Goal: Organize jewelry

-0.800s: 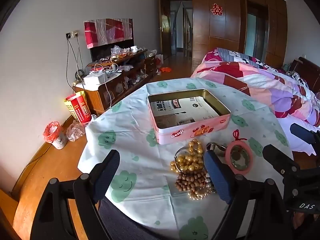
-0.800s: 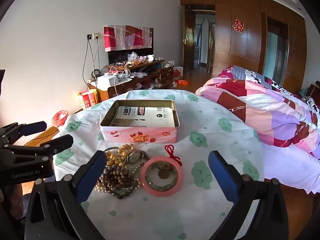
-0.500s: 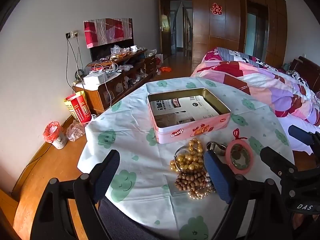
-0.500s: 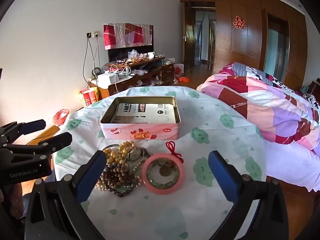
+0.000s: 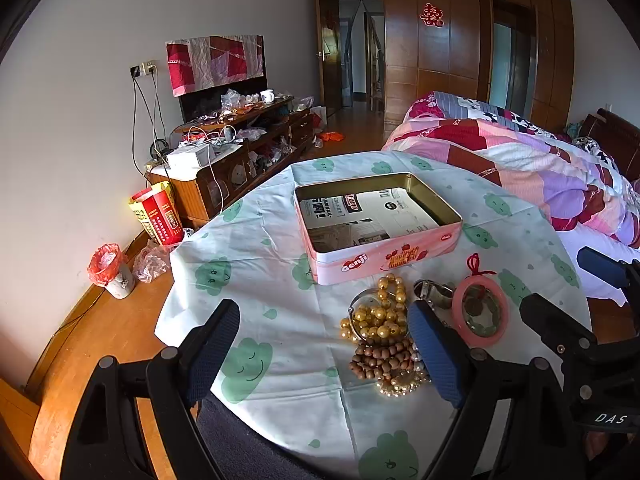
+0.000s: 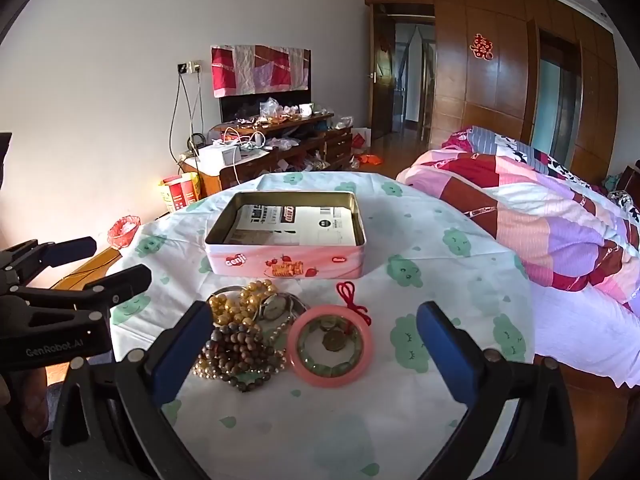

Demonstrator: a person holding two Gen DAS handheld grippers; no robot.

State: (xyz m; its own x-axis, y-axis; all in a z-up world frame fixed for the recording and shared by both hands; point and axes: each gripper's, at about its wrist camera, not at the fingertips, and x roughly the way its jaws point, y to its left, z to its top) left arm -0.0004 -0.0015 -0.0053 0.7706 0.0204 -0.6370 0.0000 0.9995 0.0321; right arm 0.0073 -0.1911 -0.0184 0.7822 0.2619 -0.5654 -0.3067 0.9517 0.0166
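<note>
The jewelry lies in a small heap on the bench just ahead of both hand-held grippers: gold beads point(image 6: 240, 306), a dark wooden bead string point(image 6: 236, 354), a watch point(image 6: 276, 307) and a pink ring point(image 6: 331, 346) with a red cord, all touching or overlapping. In the right wrist view the heap sits between the fingers of the right hand-held gripper point(image 6: 312, 348) toward its left finger; in the left wrist view it lies at the right finger of the left hand-held gripper point(image 5: 320, 344). Both stand with jaws wide apart, holding nothing.

Just beyond the heap is a pink tin point(image 6: 286, 264), lid off, with printed paper lying flat inside. The bench point(image 6: 440, 216) is round, under a white cloth point(image 5: 256, 248) printed with green clouds. Farther off to the left are a cluttered wooden cabinet point(image 5: 248, 160) against a white wall and a red-lined bin point(image 5: 110, 270) on the wooden floor; to the right, a bed point(image 6: 560, 220) with a patchwork quilt, and wood-panelled doors behind.
</note>
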